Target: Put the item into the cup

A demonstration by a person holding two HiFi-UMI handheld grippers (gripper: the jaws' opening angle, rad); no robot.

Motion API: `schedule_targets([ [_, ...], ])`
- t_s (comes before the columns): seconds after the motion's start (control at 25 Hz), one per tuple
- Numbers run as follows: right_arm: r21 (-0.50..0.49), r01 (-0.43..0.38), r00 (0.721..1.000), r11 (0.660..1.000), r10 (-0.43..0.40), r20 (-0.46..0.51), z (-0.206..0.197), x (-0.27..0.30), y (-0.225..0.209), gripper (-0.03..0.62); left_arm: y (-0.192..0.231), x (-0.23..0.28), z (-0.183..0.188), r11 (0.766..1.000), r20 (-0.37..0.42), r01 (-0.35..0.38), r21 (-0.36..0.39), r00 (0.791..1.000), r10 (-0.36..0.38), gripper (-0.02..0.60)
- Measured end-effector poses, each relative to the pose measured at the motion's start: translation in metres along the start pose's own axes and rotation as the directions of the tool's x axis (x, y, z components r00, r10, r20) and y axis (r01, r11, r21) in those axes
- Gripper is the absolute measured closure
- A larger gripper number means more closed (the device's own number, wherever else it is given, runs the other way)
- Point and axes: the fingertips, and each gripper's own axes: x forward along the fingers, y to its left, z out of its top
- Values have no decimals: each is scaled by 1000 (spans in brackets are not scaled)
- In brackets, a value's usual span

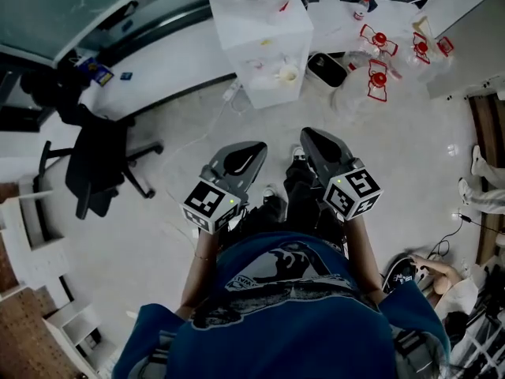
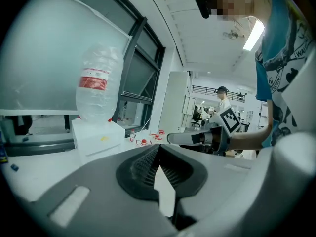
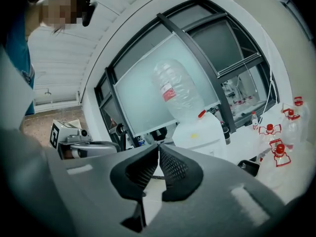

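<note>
The person stands on the pale floor (image 1: 197, 133) facing a white water dispenser (image 1: 264, 50) and holds both tools out level in front of the body, pointing toward it but well short of it. The left gripper (image 2: 158, 151) has its ribbed pads pressed together at the tips, with nothing caught between them. The right gripper (image 3: 158, 148) is likewise closed tip to tip and empty. The two are side by side, apart from each other.

An upturned clear bottle (image 2: 97, 85) with a red label sits on top of the dispenser. A small pale round thing (image 1: 289, 73) rests in the dispenser's front recess (whether it is the cup cannot be told at this size), and the item cannot be made out in any view. Just right of the dispenser stands a black bin (image 1: 326, 69), and further right lie clear bottles with red caps (image 1: 379, 73). Well to the dispenser's left, nearer the person, stands a black office chair (image 1: 95, 168).
</note>
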Motion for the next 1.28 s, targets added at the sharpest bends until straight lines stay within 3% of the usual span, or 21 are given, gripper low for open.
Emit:
schedule_targets([
  [0.44, -28, 1, 999, 1000, -3, -47, -43, -39, 75, 602, -46, -49, -38, 997, -1, 82, 7, 997, -82, 569],
  [0.6, -48, 30, 999, 998, -31, -13, -45, -52, 85, 602, -63, -54, -43, 991, -5, 131, 9, 991, -131, 569],
  [0.96, -217, 61, 998, 974, -65, -11, -48, -71, 108, 594, -86, -59, -42, 979, 3, 204, 25, 979, -204, 569],
  [1.28, -226, 71, 997, 972, -72, 4, -48, -80, 114, 594, -103, -60, -42, 970, 0, 239, 51, 971, -239, 569],
])
